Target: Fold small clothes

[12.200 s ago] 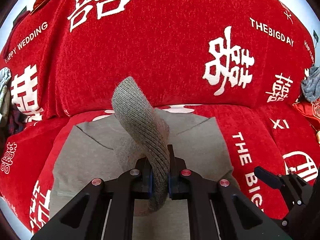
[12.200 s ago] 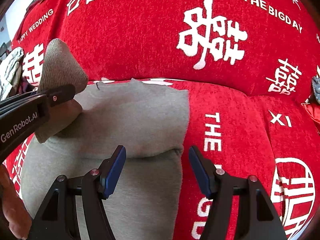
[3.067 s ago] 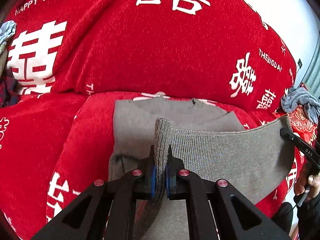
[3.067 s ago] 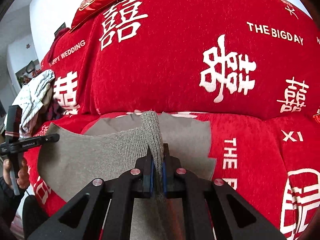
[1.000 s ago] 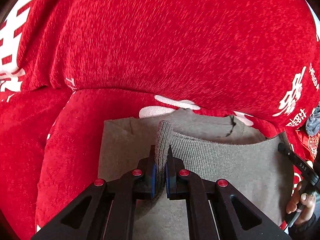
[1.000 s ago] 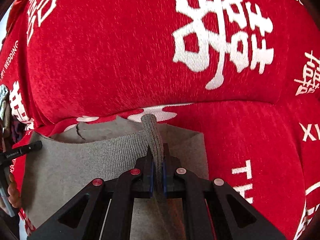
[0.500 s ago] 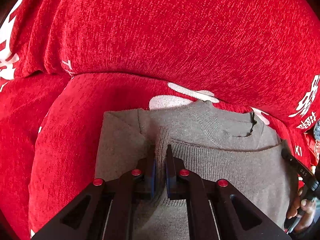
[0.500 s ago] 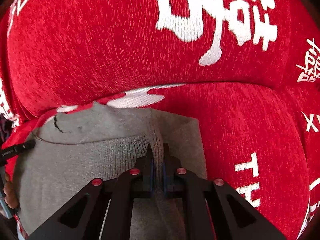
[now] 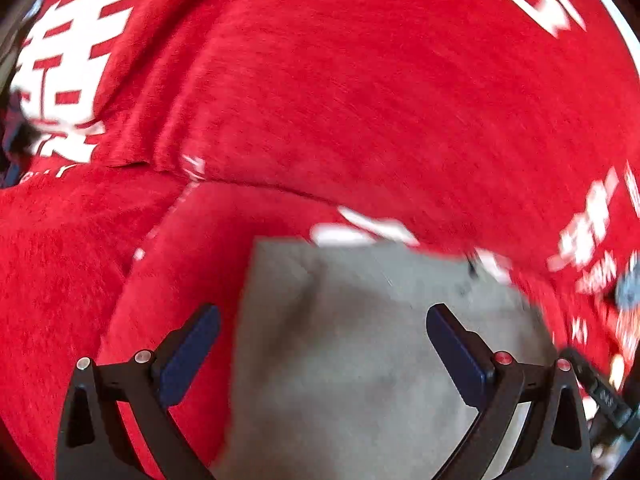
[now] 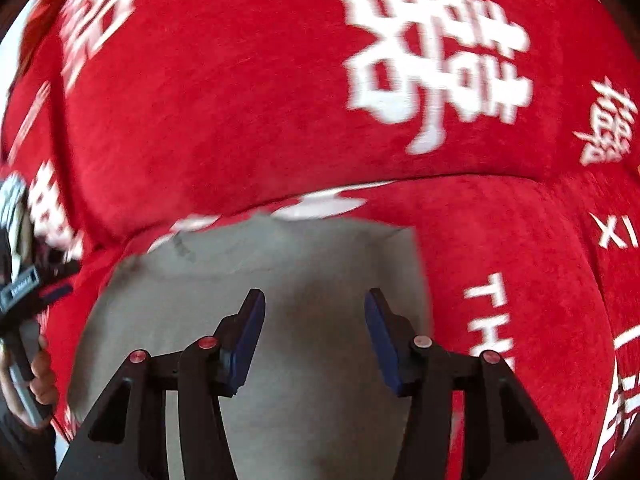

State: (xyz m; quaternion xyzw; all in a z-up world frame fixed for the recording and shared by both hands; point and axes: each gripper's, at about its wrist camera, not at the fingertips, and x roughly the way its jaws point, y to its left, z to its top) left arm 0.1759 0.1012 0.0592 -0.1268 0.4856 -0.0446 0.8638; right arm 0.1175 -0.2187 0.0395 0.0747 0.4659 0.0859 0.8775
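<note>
A grey knit garment [image 9: 360, 320] lies folded flat on the red sofa seat, its collar end toward the backrest; it also fills the lower middle of the right wrist view [image 10: 312, 272]. My left gripper [image 9: 320, 320] hovers above its left part, jaws opening wide, nothing between them. My right gripper [image 10: 314, 304] hovers over the garment's right part, jaws opening, nothing gripped. Both pictures are blurred by motion. In the right wrist view the left gripper's tool [image 10: 24, 288] and the hand holding it [image 10: 40, 372] show at the left edge.
The red sofa cover [image 9: 360, 100] with white characters and lettering rises as a backrest [image 10: 280, 80] right behind the garment. A grey cloth [image 9: 628, 288] lies at the far right, pale clothes [image 10: 12, 208] at the far left.
Both grippers have let go of the garment's ribbed hem and opened. The hem now lies flat on the garment. Both grippers have pulled back from it.
</note>
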